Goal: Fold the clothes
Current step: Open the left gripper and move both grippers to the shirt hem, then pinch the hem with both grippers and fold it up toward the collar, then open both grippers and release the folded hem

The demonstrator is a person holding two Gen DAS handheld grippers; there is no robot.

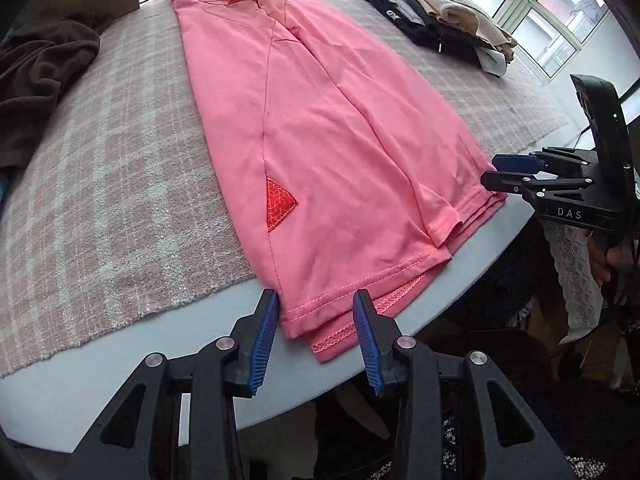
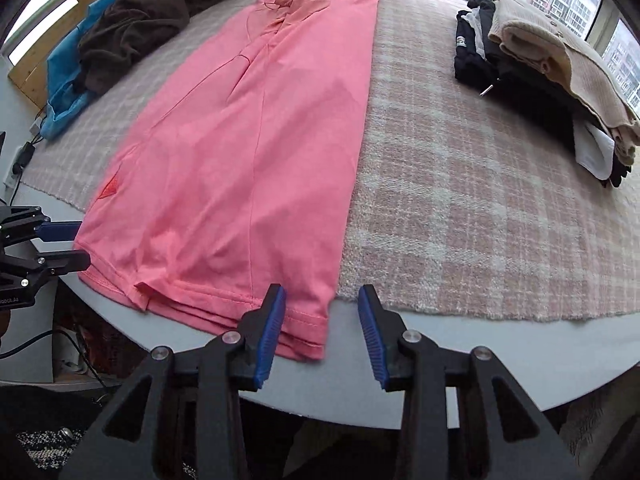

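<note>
black-armed left gripper with blue ribbed pads fills the bottom of the left wrist view, its jaws spread wide and level with the near hem corner of the long pink knit garment, holding nothing; whether the pads touch the cloth cannot be told. in the right wrist view the matching black right gripper with blue pads sits at the bottom centre, jaws also wide, straddling the garment's other hem corner, empty. each tool shows in the other's picture: the right one at the right edge of the left view, gripped by a hand, the left one at the left edge of the right view. the garment's hem overhangs the pink-and-white checked woven cloth onto the bare pale grey tabletop, and its body runs folded lengthwise up the middle of both frames toward the windows at the top. a small red triangular patch sits low on its left side. farther off, a crumpled dark brown garment lies at upper left, with blue fabric beside it, and a stack of folded black, white and beige clothes rests at upper right.
</note>
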